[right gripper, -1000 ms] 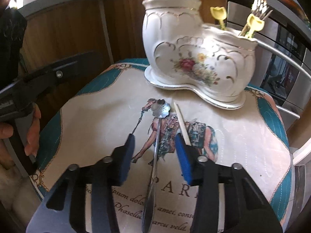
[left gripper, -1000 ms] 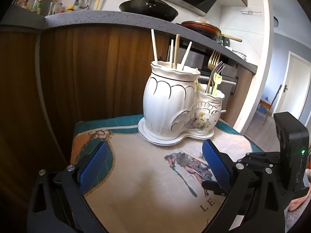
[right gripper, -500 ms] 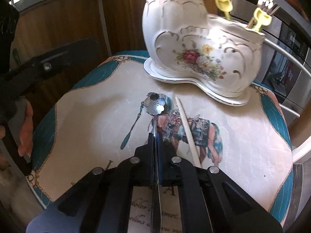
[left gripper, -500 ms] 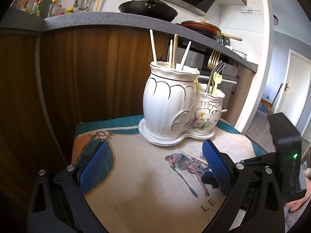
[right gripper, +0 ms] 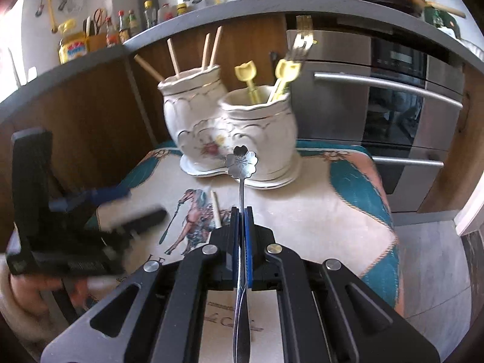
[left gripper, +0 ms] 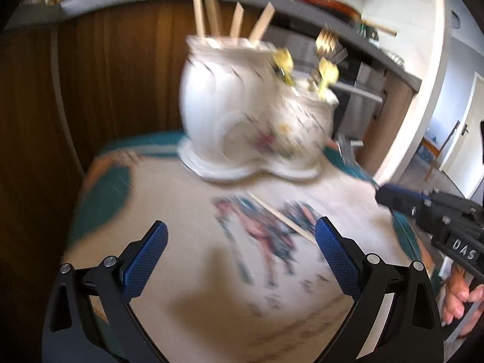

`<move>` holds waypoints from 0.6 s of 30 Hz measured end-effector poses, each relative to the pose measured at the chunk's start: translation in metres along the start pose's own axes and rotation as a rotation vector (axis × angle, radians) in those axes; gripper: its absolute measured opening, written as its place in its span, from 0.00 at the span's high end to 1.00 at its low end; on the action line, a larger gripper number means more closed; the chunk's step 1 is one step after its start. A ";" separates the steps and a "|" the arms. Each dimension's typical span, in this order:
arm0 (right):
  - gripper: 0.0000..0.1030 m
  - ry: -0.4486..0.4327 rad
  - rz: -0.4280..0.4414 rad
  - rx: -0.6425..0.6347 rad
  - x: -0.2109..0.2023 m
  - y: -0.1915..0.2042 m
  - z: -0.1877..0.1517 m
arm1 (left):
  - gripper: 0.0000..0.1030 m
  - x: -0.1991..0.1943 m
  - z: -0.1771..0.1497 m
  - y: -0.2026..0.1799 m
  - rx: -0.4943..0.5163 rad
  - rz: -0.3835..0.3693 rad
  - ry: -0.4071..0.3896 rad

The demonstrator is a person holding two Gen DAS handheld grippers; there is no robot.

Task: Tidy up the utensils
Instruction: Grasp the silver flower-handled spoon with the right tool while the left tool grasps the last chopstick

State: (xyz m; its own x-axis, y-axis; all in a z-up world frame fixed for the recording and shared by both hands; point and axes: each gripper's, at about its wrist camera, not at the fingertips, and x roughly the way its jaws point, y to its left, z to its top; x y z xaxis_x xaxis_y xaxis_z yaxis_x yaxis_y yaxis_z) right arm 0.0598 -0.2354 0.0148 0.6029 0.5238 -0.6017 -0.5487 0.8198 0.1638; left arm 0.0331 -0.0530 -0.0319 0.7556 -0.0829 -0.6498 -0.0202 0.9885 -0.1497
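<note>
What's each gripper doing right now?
Left gripper: open, empty.
Right gripper: shut on the flower-handled spoon, lifted off the table.

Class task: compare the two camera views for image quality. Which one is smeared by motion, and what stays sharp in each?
Left wrist view: ceramic holder and cloth print smeared; the left tool itself crisp. Right wrist view: mostly sharp, the spoon in the right tool clear; only the other tool at left is blurred. Both bend straight edges, fisheye style.

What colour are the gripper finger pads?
Blue, textured pads, clearest in the left wrist view.
</note>
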 end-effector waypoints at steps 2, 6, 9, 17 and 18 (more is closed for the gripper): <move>0.97 -0.015 -0.009 0.002 -0.006 -0.006 0.000 | 0.06 0.010 -0.006 -0.016 0.001 -0.002 0.036; 0.97 -0.039 -0.009 0.017 -0.010 -0.012 0.001 | 0.08 0.026 -0.013 -0.049 0.055 0.040 0.082; 0.97 -0.051 -0.006 0.034 -0.017 -0.020 -0.002 | 0.10 0.035 -0.015 -0.067 0.101 0.064 0.114; 0.97 -0.064 0.009 0.038 -0.027 -0.025 -0.006 | 0.43 0.044 -0.018 -0.072 0.176 0.078 0.165; 0.97 -0.065 0.013 0.034 -0.027 -0.023 -0.007 | 0.52 0.043 -0.017 -0.069 0.180 0.071 0.170</move>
State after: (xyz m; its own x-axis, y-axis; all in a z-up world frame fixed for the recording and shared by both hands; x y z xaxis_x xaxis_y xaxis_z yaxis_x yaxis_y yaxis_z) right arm 0.0519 -0.2698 0.0222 0.6328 0.5479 -0.5471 -0.5380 0.8193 0.1983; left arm 0.0556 -0.1267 -0.0624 0.6349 -0.0170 -0.7724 0.0587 0.9979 0.0262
